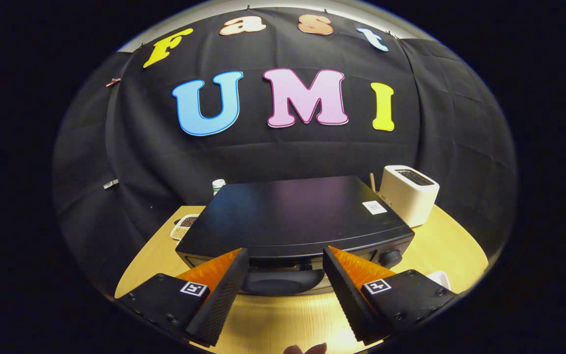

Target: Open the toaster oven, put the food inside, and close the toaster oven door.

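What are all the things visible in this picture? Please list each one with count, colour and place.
toaster oven: 1, black, on the table, just ahead of the fingers, door handle between them
toaster: 1, white, beyond the oven's knob-side corner
bottle: 1, white with green cap, behind the oven's other corner
tray: 1, white, holding dark and pale bits, beside the oven below the bottle
white object: 1, partly hidden, near the knob-side finger
table: 1, light wood
gripper: 1, open, fingers either side of the handle, not touching it

Fisheye camera rode on the gripper [285, 268], looked forward and slightly down, close above the toaster oven [297, 216], centre frame.
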